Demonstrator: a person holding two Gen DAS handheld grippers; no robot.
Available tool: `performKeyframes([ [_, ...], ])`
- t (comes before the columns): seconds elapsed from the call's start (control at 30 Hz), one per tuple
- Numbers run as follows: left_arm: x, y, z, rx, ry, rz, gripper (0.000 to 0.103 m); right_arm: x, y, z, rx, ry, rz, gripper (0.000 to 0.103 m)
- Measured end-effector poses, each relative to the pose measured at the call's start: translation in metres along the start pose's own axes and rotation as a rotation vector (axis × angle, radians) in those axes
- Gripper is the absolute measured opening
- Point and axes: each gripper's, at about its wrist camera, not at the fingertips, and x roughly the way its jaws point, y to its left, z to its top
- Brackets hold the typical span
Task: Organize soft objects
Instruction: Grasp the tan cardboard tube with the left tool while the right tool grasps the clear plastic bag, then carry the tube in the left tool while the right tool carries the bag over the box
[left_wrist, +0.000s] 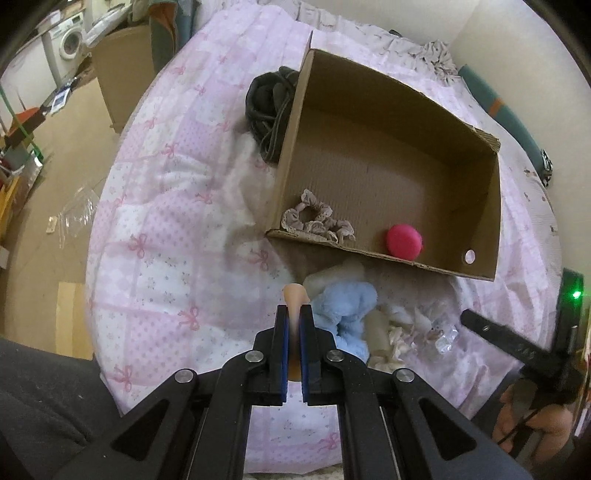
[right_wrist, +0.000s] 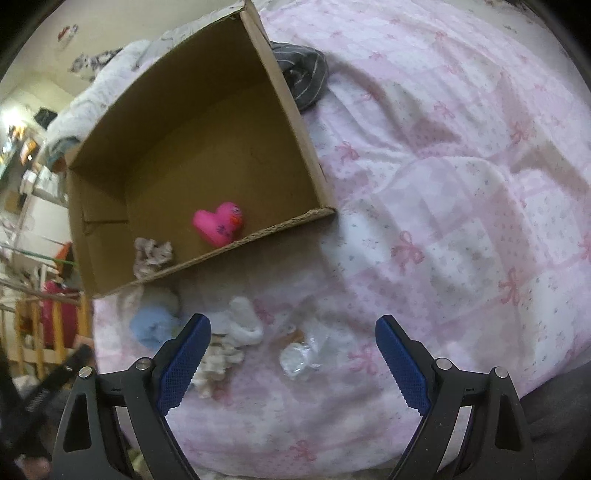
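Note:
A cardboard box (left_wrist: 484, 206) (right_wrist: 295, 114) lies on the pink bed cover. Inside it are a beige lace scrunchie (left_wrist: 317, 219) (right_wrist: 151, 256) and a pink heart-shaped soft toy (left_wrist: 403, 240) (right_wrist: 218, 222). In front of the box lie a blue fluffy item (left_wrist: 347, 306) (right_wrist: 153, 325), a white soft piece (right_wrist: 243, 325), a cream scrunchie (left_wrist: 391, 343) (right_wrist: 218, 363) and a clear plastic piece (left_wrist: 445, 338) (right_wrist: 299, 356). My left gripper (left_wrist: 294, 314) is shut on a thin peach-coloured soft item (left_wrist: 294, 295) above the bed. My right gripper (right_wrist: 291, 328) is open and empty over the clear plastic.
A dark grey striped garment (left_wrist: 269, 107) (right_wrist: 304, 74) lies against the box's far side. The pink bow-patterned quilt (left_wrist: 166, 229) (right_wrist: 461, 184) covers the bed. The floor with a washing machine (left_wrist: 68, 44) and cardboard lies left of the bed.

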Motion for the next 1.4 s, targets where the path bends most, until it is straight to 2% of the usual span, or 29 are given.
performKeyframes([
  [0.1, 0.006, 0.005, 0.000, -0.028, 0.021, -0.018, 0.005, 0.010, 0.005, -0.002, -0.050, 0.026, -0.054, 0.094],
  [0.27, 0.013, 0.009, 0.001, -0.031, 0.041, -0.003, 0.005, 0.035, 0.024, -0.011, -0.146, 0.103, -0.115, 0.094],
  [0.4, 0.020, 0.010, 0.002, -0.040, 0.070, -0.009, 0.005, 0.051, 0.033, -0.014, -0.179, 0.151, -0.156, 0.084],
  [0.47, 0.021, 0.009, 0.005, -0.033, 0.074, -0.005, 0.005, 0.055, 0.033, -0.013, -0.173, 0.165, -0.158, 0.073],
  [0.53, 0.021, 0.010, 0.007, -0.044, 0.074, -0.009, 0.005, 0.057, 0.032, -0.013, -0.174, 0.176, -0.161, 0.039],
  [0.63, 0.019, 0.008, 0.006, -0.040, 0.071, -0.010, 0.005, 0.053, 0.031, -0.017, -0.176, 0.180, -0.138, 0.029],
  [0.87, 0.013, 0.011, 0.002, -0.039, 0.049, 0.021, 0.005, 0.024, 0.034, -0.029, -0.207, 0.104, -0.096, 0.027],
  [1.03, 0.005, 0.009, -0.001, -0.028, -0.003, 0.047, 0.005, -0.001, 0.032, -0.036, -0.212, 0.027, -0.089, 0.026],
  [1.13, 0.002, 0.006, -0.001, -0.006, -0.025, 0.075, 0.005, -0.020, 0.035, -0.032, -0.235, -0.062, -0.124, 0.026],
  [1.23, 0.002, 0.004, -0.001, 0.019, -0.035, 0.107, 0.005, -0.043, 0.038, -0.029, -0.261, -0.148, -0.119, 0.026],
  [1.4, 0.001, 0.008, 0.000, 0.010, -0.044, 0.141, 0.005, -0.067, 0.045, -0.010, -0.245, -0.215, -0.023, 0.026],
])
